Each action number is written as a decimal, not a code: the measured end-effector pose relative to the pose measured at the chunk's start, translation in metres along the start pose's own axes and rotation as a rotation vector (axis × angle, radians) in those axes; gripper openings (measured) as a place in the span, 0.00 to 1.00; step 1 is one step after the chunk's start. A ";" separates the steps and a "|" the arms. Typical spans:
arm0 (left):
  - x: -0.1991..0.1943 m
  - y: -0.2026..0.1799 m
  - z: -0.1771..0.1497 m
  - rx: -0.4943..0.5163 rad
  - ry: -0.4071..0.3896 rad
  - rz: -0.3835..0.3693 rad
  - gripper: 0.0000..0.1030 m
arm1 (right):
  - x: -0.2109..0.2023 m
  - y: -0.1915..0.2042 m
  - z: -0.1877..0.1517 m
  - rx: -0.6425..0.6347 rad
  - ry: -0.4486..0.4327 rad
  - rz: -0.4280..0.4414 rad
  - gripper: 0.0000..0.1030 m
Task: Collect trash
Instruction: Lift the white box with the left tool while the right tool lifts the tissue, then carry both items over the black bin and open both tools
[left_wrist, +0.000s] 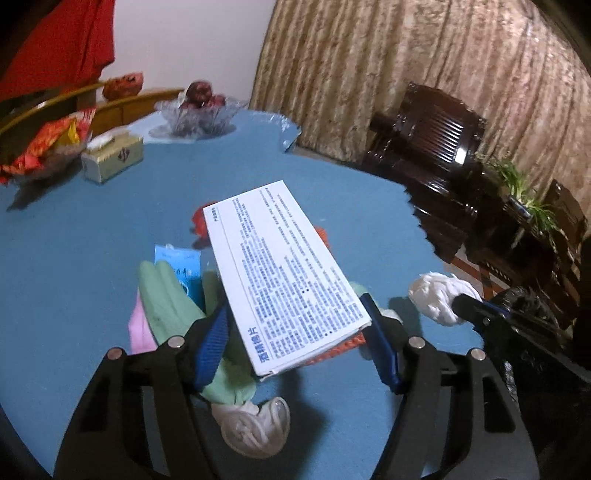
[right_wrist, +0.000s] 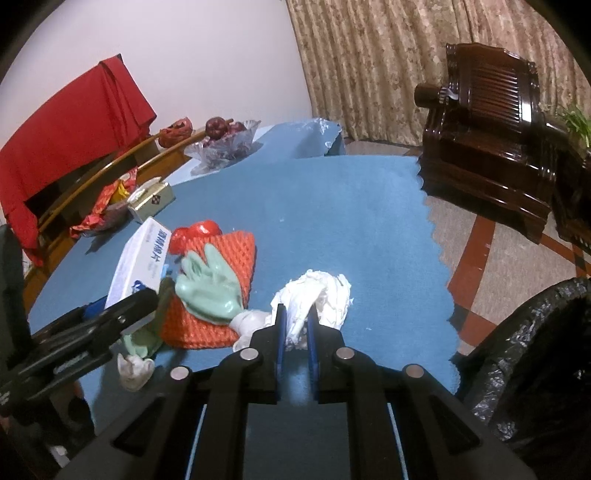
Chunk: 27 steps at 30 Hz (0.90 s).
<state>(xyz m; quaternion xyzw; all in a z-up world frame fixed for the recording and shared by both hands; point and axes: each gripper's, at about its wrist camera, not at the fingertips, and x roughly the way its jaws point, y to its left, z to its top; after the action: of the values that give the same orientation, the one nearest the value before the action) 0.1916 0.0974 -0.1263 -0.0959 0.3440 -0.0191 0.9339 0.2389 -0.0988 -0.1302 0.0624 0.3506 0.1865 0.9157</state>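
Observation:
My left gripper (left_wrist: 299, 314) is shut on a white printed box (left_wrist: 280, 269) and holds it above the blue table (left_wrist: 92, 258); the box also shows in the right wrist view (right_wrist: 138, 264). My right gripper (right_wrist: 295, 314) is shut on a crumpled white tissue (right_wrist: 317, 295), which also shows in the left wrist view (left_wrist: 437, 295). Green rubber gloves (right_wrist: 207, 284) lie on an orange foam net (right_wrist: 221, 266), with a red wrapper (right_wrist: 195, 232) behind. A black trash bag (right_wrist: 535, 362) stands at the right, off the table.
A glass fruit bowl (right_wrist: 225, 144), a tissue box (right_wrist: 151, 201) and a dish of red snack packets (left_wrist: 48, 147) stand at the table's far left. A blue packet (left_wrist: 177, 266) lies under the box. A dark wooden armchair (right_wrist: 487, 125) stands beyond the table.

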 end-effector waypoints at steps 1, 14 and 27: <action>-0.003 -0.003 0.001 0.011 -0.003 -0.004 0.63 | -0.004 0.001 0.001 -0.004 -0.009 0.000 0.10; -0.035 -0.040 0.002 0.099 -0.019 -0.059 0.61 | -0.063 -0.004 0.009 0.002 -0.090 -0.016 0.10; -0.055 -0.115 -0.015 0.210 -0.001 -0.203 0.61 | -0.140 -0.043 -0.012 0.051 -0.139 -0.121 0.10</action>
<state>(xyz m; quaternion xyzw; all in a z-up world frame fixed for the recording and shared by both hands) 0.1432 -0.0125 -0.0801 -0.0318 0.3280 -0.1491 0.9323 0.1474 -0.1925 -0.0628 0.0774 0.2937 0.1170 0.9455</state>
